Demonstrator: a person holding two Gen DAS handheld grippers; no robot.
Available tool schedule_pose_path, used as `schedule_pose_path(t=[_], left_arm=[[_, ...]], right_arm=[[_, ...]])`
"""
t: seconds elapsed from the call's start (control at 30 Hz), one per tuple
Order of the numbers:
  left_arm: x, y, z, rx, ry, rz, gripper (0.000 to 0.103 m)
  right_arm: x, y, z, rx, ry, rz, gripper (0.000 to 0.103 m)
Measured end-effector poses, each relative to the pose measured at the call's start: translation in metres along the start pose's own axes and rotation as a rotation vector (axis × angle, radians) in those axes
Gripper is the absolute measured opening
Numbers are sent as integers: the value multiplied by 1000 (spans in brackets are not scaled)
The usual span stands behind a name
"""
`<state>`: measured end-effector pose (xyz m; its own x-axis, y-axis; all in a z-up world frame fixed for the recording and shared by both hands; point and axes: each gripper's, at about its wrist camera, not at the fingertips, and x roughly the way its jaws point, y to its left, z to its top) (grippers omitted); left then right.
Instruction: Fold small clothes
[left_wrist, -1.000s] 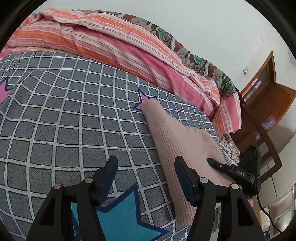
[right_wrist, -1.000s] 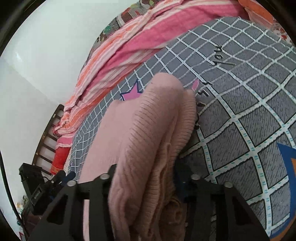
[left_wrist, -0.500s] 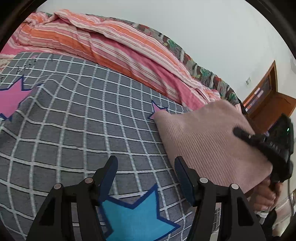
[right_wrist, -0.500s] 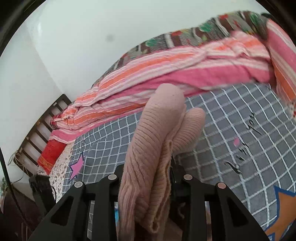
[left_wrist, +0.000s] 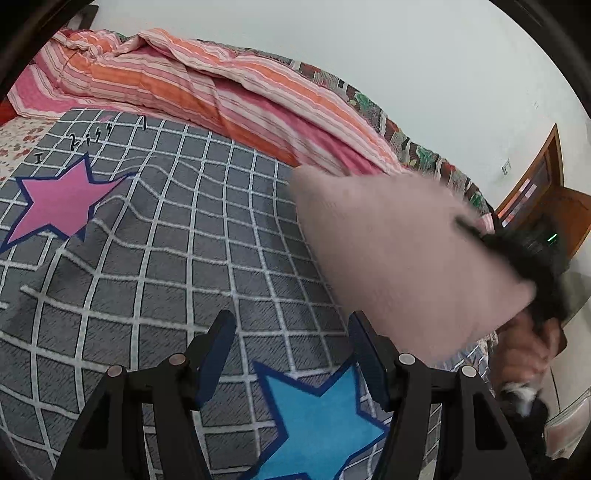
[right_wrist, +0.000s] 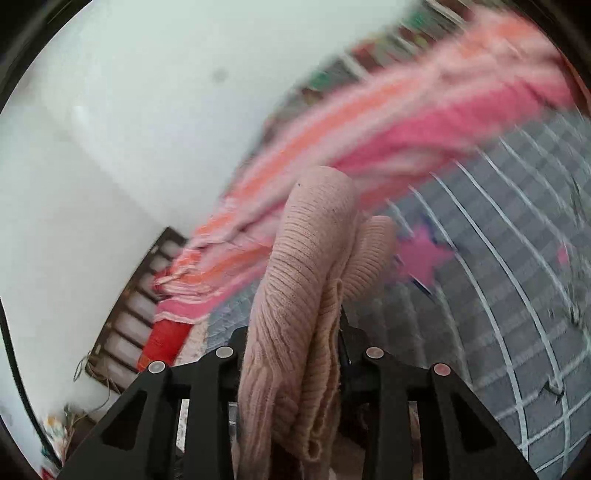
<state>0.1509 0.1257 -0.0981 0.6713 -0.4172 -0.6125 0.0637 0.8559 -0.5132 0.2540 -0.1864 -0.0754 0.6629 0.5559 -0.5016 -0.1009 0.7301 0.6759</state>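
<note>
Gripping the folded sweater (right_wrist: 306, 295) off the bed (left_wrist: 155, 258), the right gripper (right_wrist: 295, 343) risks layers being shaken loose; left gripper (left_wrist: 291, 350) is held open, empty.

Open checked bedspread (left_wrist: 207, 236) ahead; striped quilt (left_wrist: 207, 88) heaped behind.

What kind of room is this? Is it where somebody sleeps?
Most likely a bedroom. A grey checked bedspread with coloured stars covers a bed, a striped pink and orange quilt is bunched along the wall, and a wooden door stands at the side.
</note>
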Motion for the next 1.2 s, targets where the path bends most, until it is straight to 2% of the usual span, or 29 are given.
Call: schedule_pose_path(t=[0.1,0.13,0.2,0.37,0.43,0.57,0.67,0.7,0.73,0.77,0.8,0.83,0.9,0.97,1.1,1.2], left_arm=[[5,-1,-11,35,24,11,61],[7,-3,-15,50,35,10,61],[13,-9,-22,78,58,6,61],[27,-36,-43,166,104,-24,61],[33,-50,-52,213,126,-24,61],[50,-74,-71,306,175,44,61],[56,-87,-78,326,162,69,59],[57,-90,-78,326,157,65,51],[57,-93,-77,326,152,66,41],[56,-94,-76,328,144,73,36],[57,-94,-73,329,129,83,28],[56,-91,-70,321,117,88,17],[48,-85,-64,280,93,57,14],[38,-79,-60,267,55,50,13],[47,-77,-65,273,100,74,13],[46,-80,-67,282,114,71,14]], right_arm=[[17,-55,-22,35,80,-159,34],[14,-68,-26,36,73,-177,35],[3,-80,-25,42,61,-141,35],[-30,-58,-20,-133,38,-199,35],[-43,-49,-25,-188,34,-189,35],[-60,-39,-39,-267,62,-154,35],[-59,-38,-47,-281,68,-156,35],[-57,-39,-48,-281,72,-161,35],[-53,-41,-50,-284,81,-176,31],[-49,-43,-49,-290,87,-188,27],[-45,-45,-48,-288,90,-193,16],[-42,-47,-47,-279,96,-192,12],[-50,-52,-47,-256,63,-160,7],[-54,-53,-49,-277,35,-170,6],[-37,-65,-60,-278,104,-228,6],[-41,-61,-61,-304,92,-241,10]])
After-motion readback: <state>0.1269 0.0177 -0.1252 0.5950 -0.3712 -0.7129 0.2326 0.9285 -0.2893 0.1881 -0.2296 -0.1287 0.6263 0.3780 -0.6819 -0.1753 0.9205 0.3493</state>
